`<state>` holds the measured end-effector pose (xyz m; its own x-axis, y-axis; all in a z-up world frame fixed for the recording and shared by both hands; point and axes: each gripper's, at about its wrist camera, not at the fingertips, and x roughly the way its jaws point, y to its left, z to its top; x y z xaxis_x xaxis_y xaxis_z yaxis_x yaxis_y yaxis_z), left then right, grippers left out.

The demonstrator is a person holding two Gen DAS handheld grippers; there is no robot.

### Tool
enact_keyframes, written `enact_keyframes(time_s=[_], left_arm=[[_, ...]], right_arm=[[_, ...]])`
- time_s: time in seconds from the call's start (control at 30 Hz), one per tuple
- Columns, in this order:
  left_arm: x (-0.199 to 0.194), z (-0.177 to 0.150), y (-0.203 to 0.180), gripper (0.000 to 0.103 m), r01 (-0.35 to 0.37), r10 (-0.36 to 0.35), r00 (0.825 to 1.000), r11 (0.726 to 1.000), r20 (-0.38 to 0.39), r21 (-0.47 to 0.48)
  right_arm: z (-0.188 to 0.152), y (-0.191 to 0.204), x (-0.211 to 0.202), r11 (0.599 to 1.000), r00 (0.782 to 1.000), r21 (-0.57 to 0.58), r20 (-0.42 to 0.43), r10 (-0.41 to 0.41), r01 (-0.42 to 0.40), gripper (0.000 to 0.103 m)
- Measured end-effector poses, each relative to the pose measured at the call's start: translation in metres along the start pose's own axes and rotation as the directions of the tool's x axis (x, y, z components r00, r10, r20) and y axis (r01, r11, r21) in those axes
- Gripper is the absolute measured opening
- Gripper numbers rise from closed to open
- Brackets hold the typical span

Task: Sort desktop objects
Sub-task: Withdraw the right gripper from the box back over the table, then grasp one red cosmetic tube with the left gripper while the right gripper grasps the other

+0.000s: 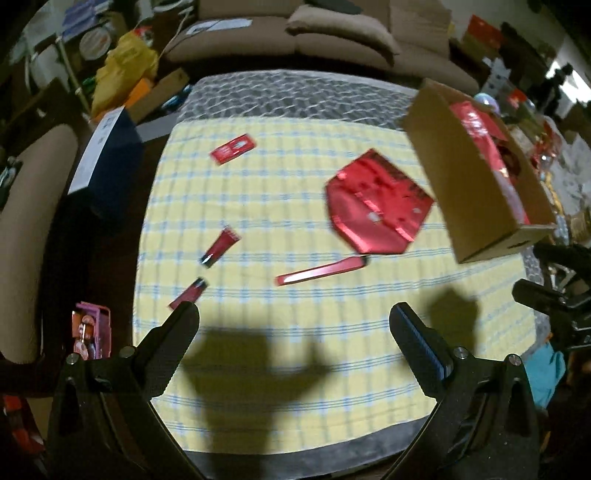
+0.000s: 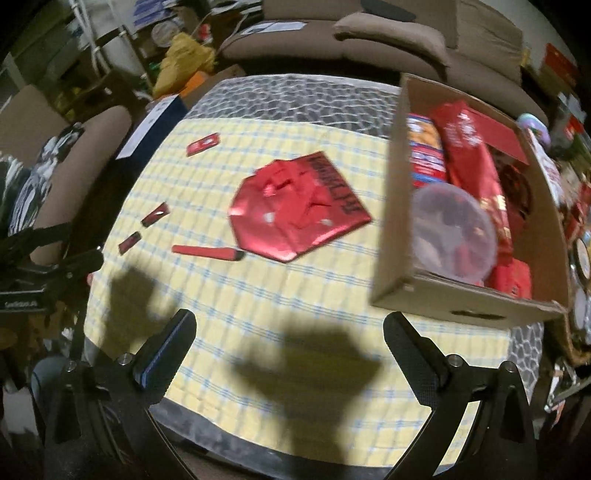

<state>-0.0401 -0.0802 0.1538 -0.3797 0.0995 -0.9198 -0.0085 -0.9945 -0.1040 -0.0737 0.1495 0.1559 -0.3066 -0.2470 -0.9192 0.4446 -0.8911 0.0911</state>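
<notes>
Red items lie on the yellow checked tablecloth [image 1: 258, 206]: a shiny hexagonal foil pack [image 1: 376, 206] [image 2: 299, 206], a long red stick [image 1: 321, 271] [image 2: 208, 253], two small tubes [image 1: 221, 246] [image 1: 188, 293], and a flat red packet [image 1: 232, 148] [image 2: 203, 144] at the far left. A cardboard box [image 1: 476, 184] [image 2: 465, 306] at the right holds red packs and a clear lidded tub [image 2: 452, 236]. My left gripper [image 1: 293, 323] is open and empty above the near cloth. My right gripper [image 2: 290, 328] is open and empty, left of the box.
A dark blue box [image 1: 107, 155] stands off the table's left edge. Brown sofa cushions [image 1: 332, 33] lie behind the table. A pink toy pack [image 1: 90, 328] lies low at the left. Clutter fills the right side beyond the box.
</notes>
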Motion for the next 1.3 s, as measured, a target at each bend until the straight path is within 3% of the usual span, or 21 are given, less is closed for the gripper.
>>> enact_keyframes(time_s=[0.43,0.83,1.03,1.07,1.2,1.3], left_arm=[[0.047,-0.011,0.096,0.103,-0.047,0.045,0.998,0.996,-0.038,-0.075],[0.096,-0.016,0.119,0.103,-0.062,0.06,0.995,0.998,-0.083,-0.026],[0.109,-0.014,0.12,0.103,-0.044,0.045,0.995,0.999,-0.087,0.013],[0.111,-0.015,0.12,0.1,-0.042,0.044,0.996,0.999,-0.081,0.031],[0.118,-0.015,0.123,0.068,-0.052,0.056,0.995,0.997,-0.08,0.053],[0.123,-0.015,0.128,0.065,-0.024,0.027,0.996,0.999,-0.084,0.038]], right_arm=[[0.019,0.063,0.075,0.994,0.998,-0.095,-0.031,0.058,-0.061,0.103],[0.031,0.085,0.135,0.982,0.994,-0.166,-0.078,0.078,-0.09,0.102],[0.043,0.087,0.144,0.981,0.991,-0.143,-0.056,0.125,-0.132,0.093],[0.047,0.089,0.145,0.981,0.99,-0.142,-0.052,0.129,-0.135,0.091],[0.065,0.102,0.15,0.976,0.986,-0.139,-0.038,0.162,-0.165,0.081],[0.076,0.119,0.155,0.969,0.983,-0.162,-0.038,0.182,-0.185,0.077]])
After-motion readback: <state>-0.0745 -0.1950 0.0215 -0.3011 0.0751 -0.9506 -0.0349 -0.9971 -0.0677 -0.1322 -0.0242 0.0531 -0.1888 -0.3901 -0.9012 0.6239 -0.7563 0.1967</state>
